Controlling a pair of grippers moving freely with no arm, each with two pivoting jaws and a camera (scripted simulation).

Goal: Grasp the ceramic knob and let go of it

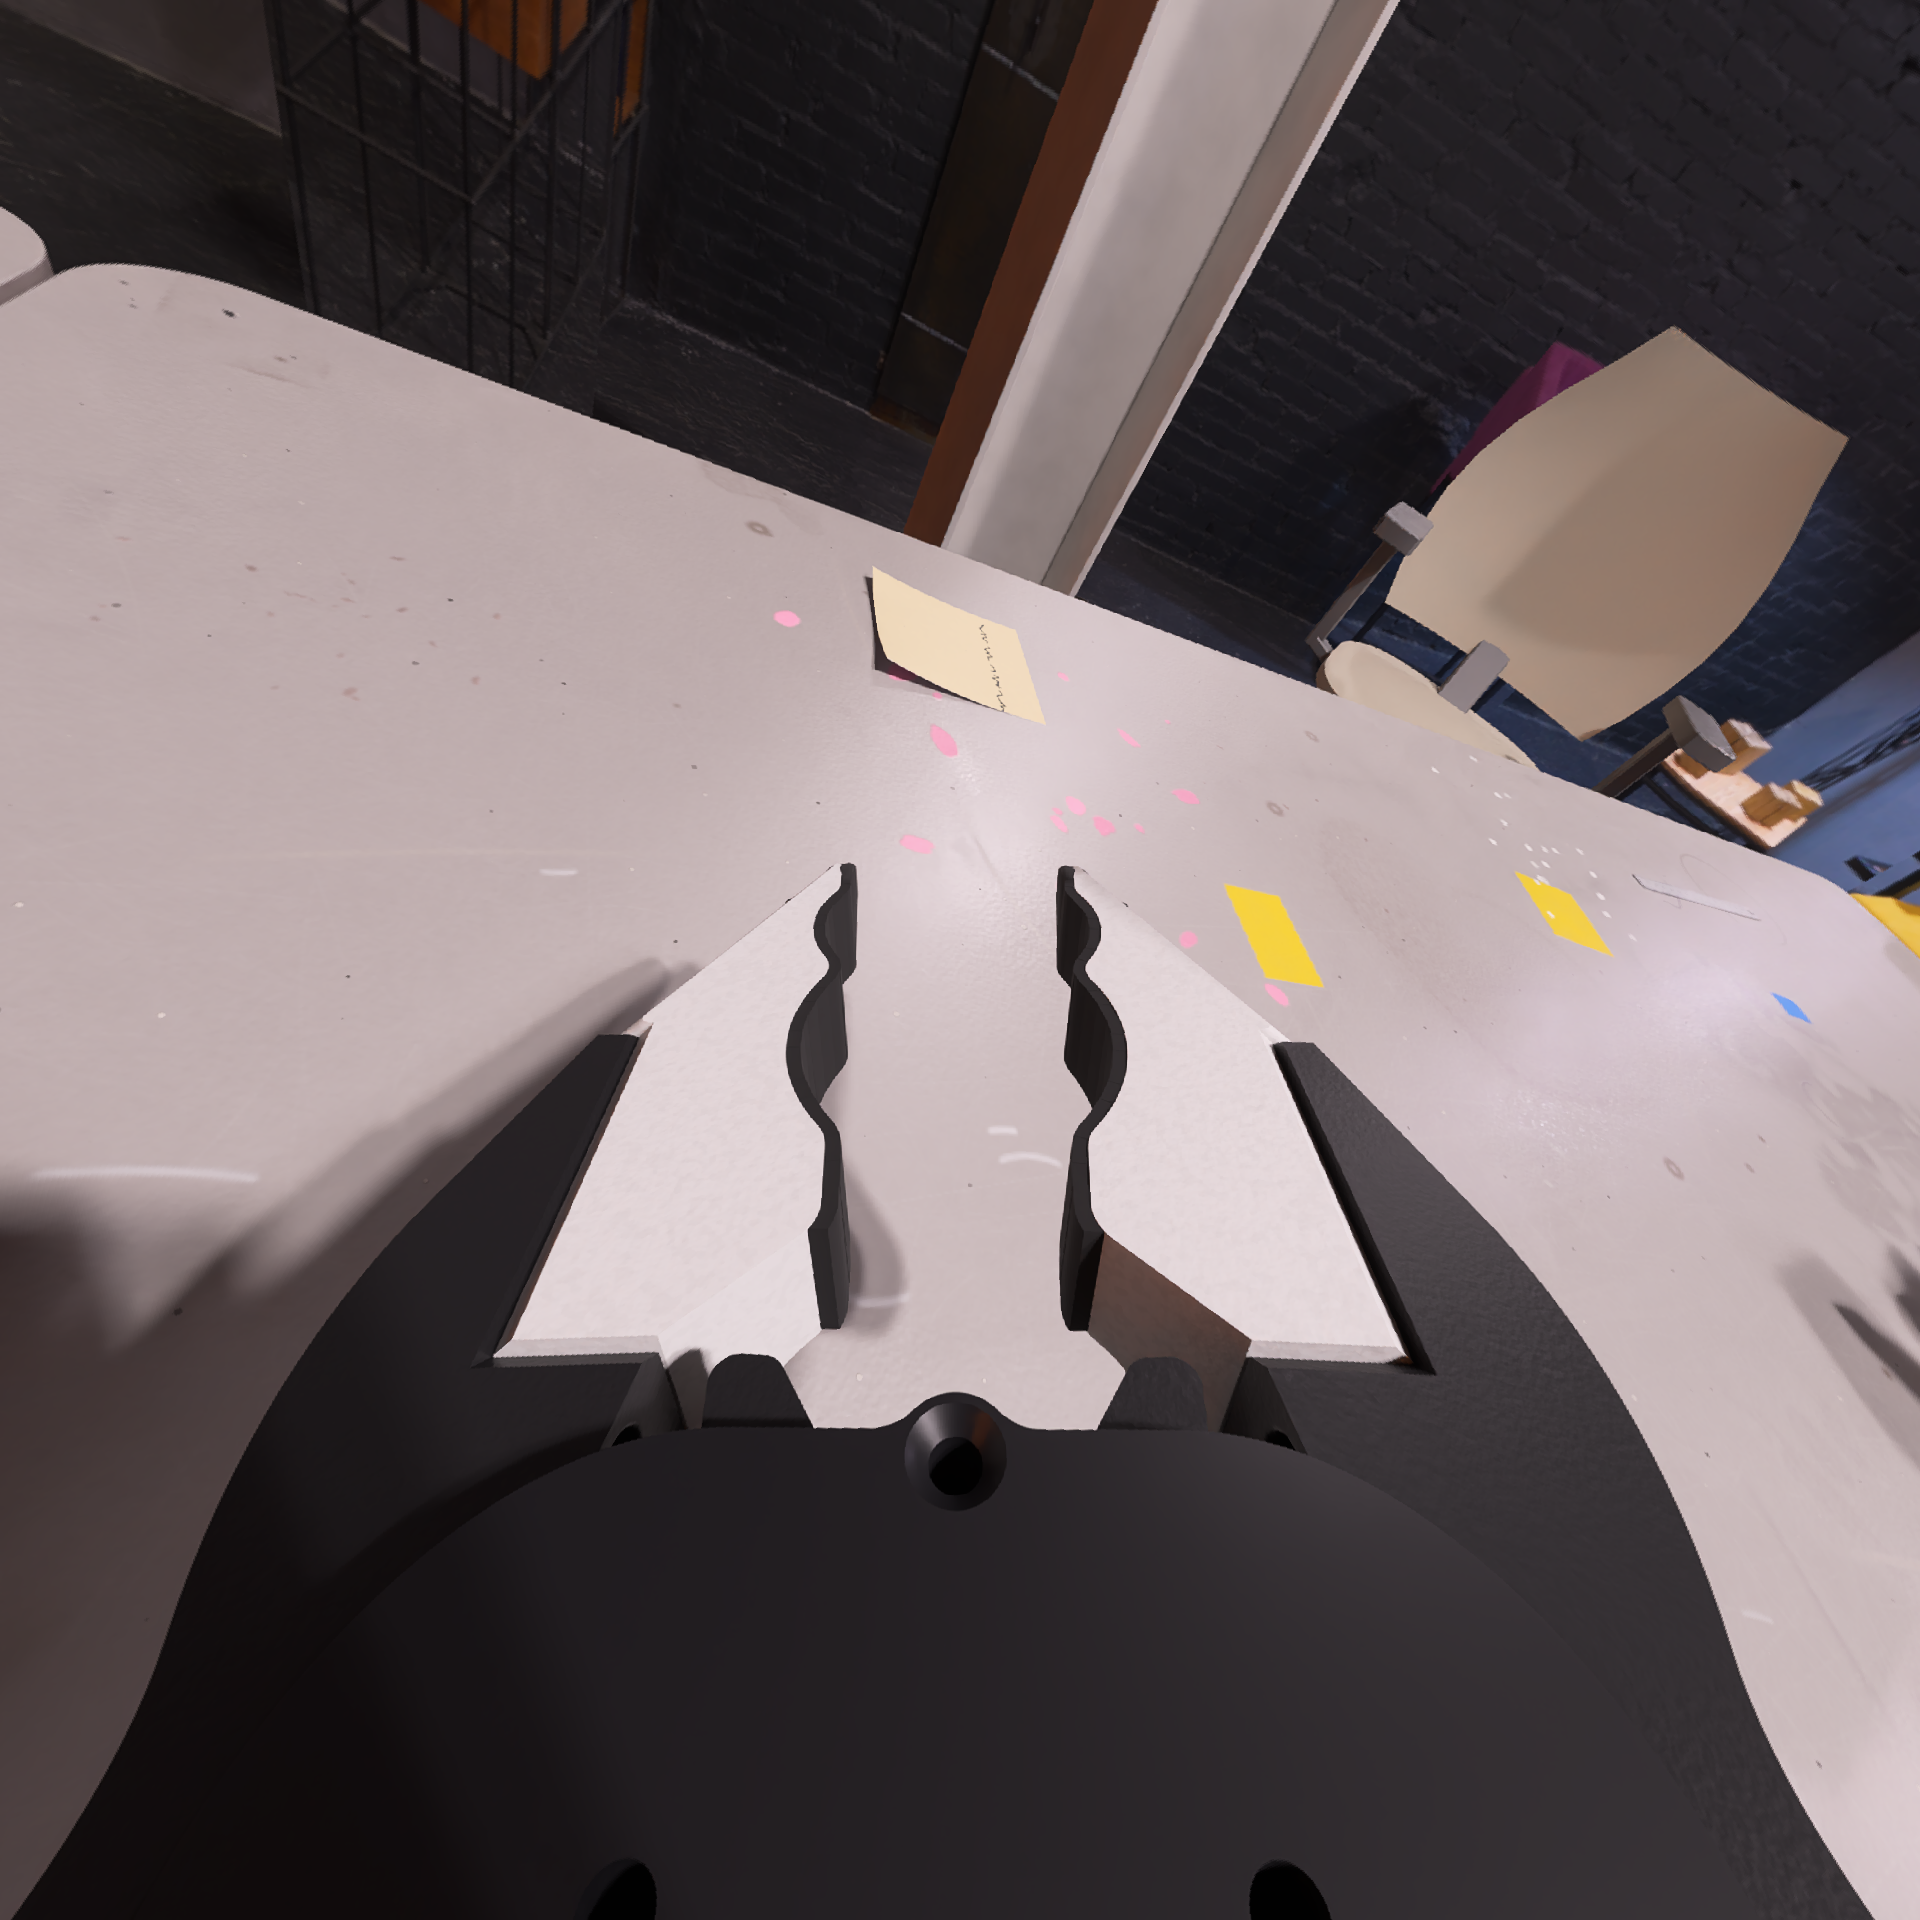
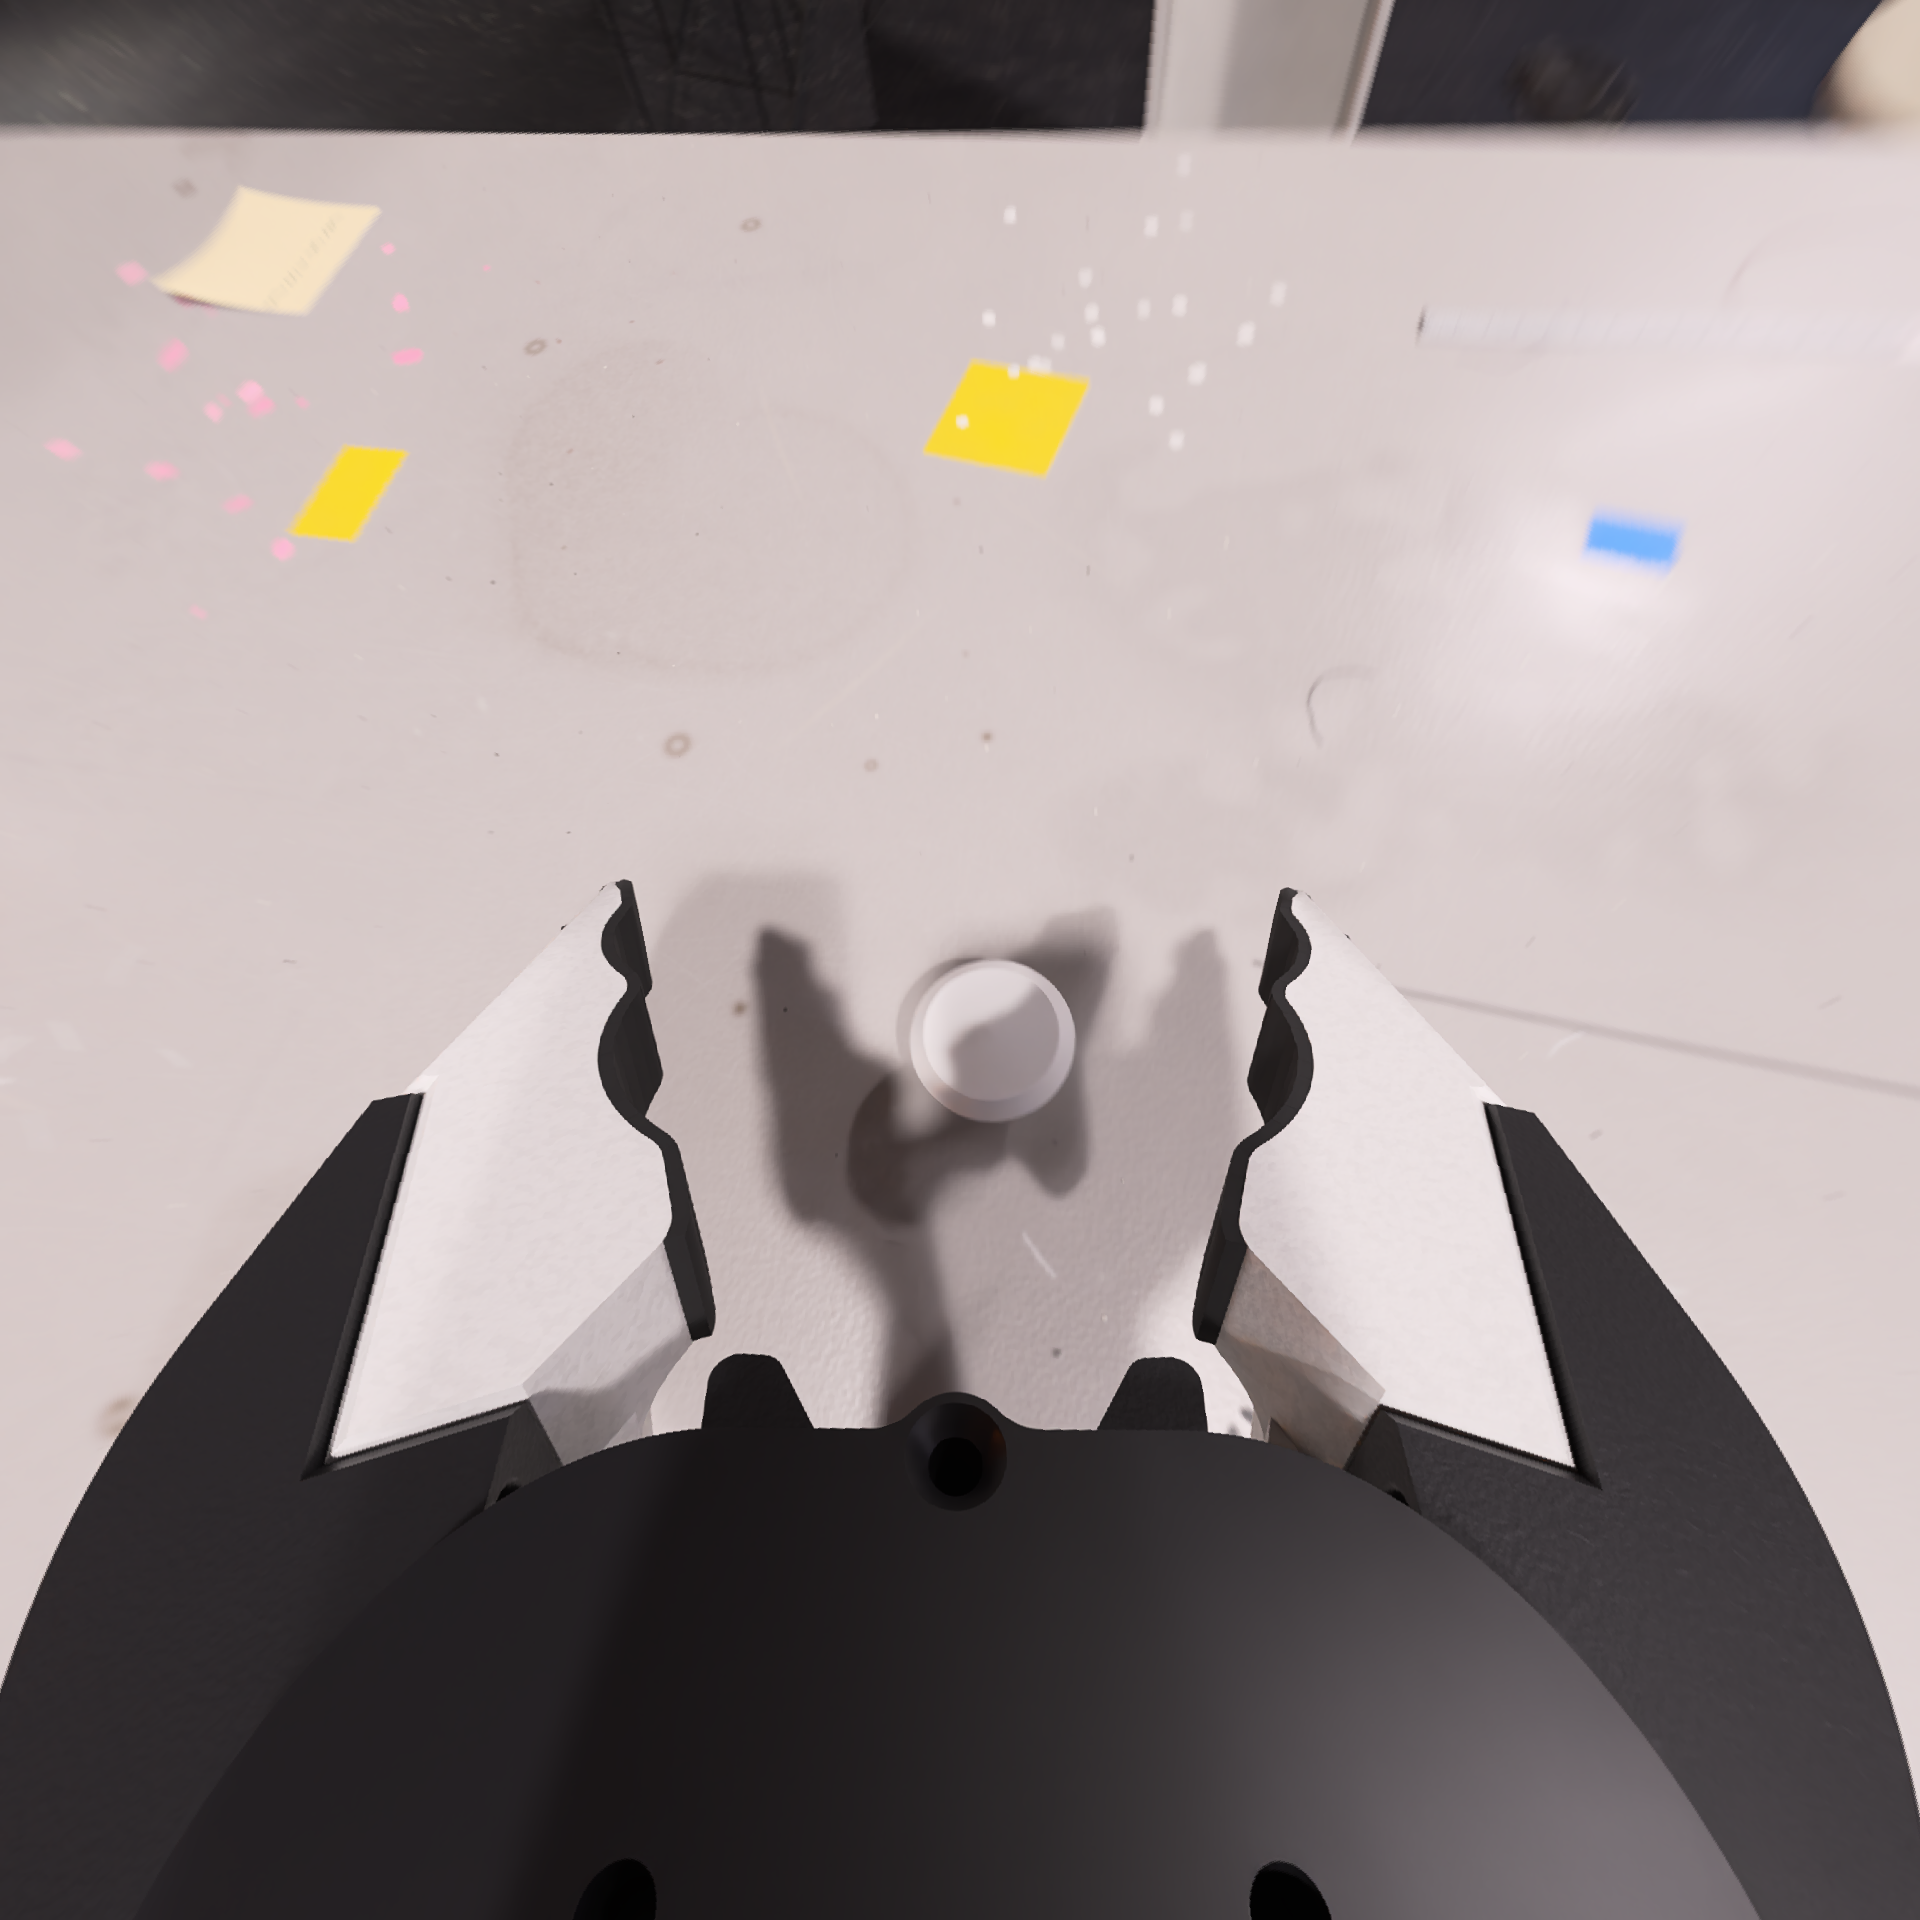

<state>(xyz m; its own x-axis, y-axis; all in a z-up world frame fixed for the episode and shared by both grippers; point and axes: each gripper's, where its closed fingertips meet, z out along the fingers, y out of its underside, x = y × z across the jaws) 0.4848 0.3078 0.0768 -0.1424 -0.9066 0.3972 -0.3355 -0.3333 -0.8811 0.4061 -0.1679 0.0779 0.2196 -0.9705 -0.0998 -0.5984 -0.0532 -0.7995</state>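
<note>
While the right gripper (image 2: 951,904) hangs above the table (image 2: 727,727) with its jaws spread wide, the ceramic knob (image 2: 990,1039) sits on the tabletop between the two fingers — seen from above as a small pale round cap, touching neither finger. Nothing is held. The knob lies a little closer to the fingertips than to the palm, roughly centred across the gap, and the shadows of the fingers fall on the table either side of it, so the gripper looks to be above the knob rather than down around it, though how high I cannot tell.

The left gripper (image 1: 956,873) is elsewhere over the same table, its jaws parted only narrowly with bare tabletop between them, holding nothing; the knob does not show in its view. A cream sticky note (image 1: 961,649) and yellow paper scraps (image 1: 1273,933) lie well beyond it.

As for progress, the pictures fit two readings: the grasp has not yet been made, or the knob has been gripped and let go. They cannot settle which. If the first — my guess, given the neat centring — then lowering, closing on the cap and opening again are all left to do. The knob is small, smooth and rounded, so a closing grip could squeeze it out sideways unless the fingers meet it squarely.
</note>
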